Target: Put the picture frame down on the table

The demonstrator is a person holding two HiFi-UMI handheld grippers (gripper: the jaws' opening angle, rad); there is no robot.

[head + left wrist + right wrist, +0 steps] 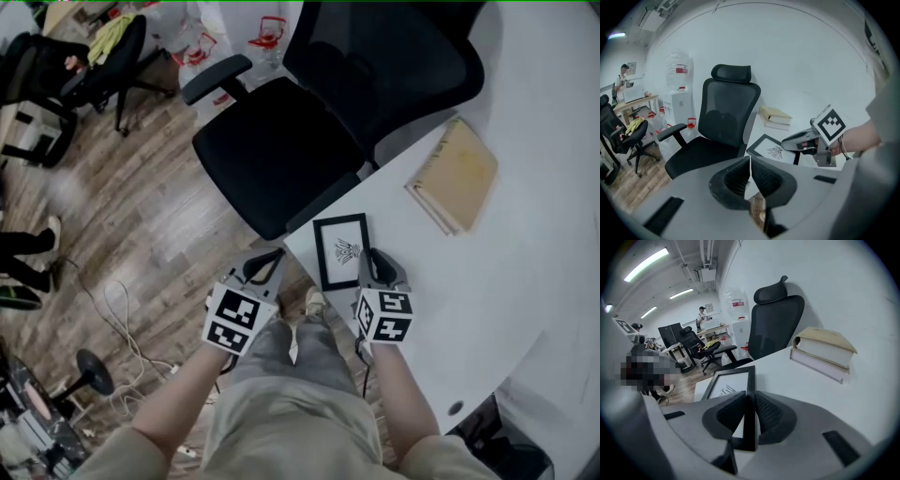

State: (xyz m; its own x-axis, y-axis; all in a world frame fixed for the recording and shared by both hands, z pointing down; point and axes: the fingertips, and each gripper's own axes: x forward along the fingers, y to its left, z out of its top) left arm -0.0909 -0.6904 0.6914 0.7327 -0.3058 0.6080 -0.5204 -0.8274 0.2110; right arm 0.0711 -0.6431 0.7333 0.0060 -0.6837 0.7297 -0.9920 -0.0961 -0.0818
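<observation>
The picture frame is black with a white print, lying level at the near corner of the white table; I cannot tell whether it touches the top. My right gripper is shut on the frame's right edge, which stands between the jaws in the right gripper view, where the frame shows ahead of my right gripper. My left gripper is shut on nothing, off the table's edge over the floor. From my left gripper, the frame and right gripper lie ahead.
A thick tan book lies on the table beyond the frame. A black office chair stands close against the table's left edge. Cables lie on the wooden floor at the left. Another chair and water bottles stand farther off.
</observation>
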